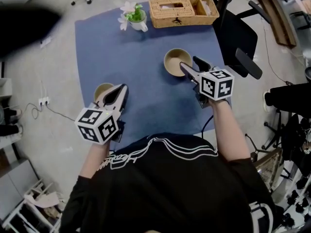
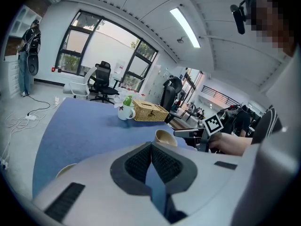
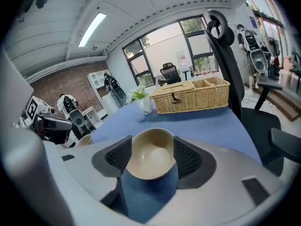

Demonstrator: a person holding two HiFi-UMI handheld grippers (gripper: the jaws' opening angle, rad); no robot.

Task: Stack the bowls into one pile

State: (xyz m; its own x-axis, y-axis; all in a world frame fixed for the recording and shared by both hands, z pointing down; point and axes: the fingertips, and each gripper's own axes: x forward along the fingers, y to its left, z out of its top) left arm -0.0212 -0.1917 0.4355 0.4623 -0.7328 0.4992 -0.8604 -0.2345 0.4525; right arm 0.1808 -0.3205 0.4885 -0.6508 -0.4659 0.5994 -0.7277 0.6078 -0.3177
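Two tan bowls stand apart on the blue cloth (image 1: 146, 101). The larger bowl (image 1: 176, 61) sits right of centre, and the smaller bowl (image 1: 102, 90) rests near the cloth's left edge. My right gripper (image 1: 190, 65) is open at the larger bowl's near right rim. In the right gripper view this bowl (image 3: 149, 158) fills the gap between the pads (image 3: 117, 157), and I cannot tell whether they touch it. My left gripper (image 1: 121, 90) is shut and empty, just right of the smaller bowl. The left gripper view (image 2: 151, 146) shows its tips meeting, with the larger bowl (image 2: 165, 137) beyond.
A wicker basket (image 1: 182, 9) and a white mug with flowers (image 1: 136, 19) stand at the cloth's far edge. A black office chair (image 1: 240, 38) is close to the table's right side. Bare blue cloth lies between the two bowls.
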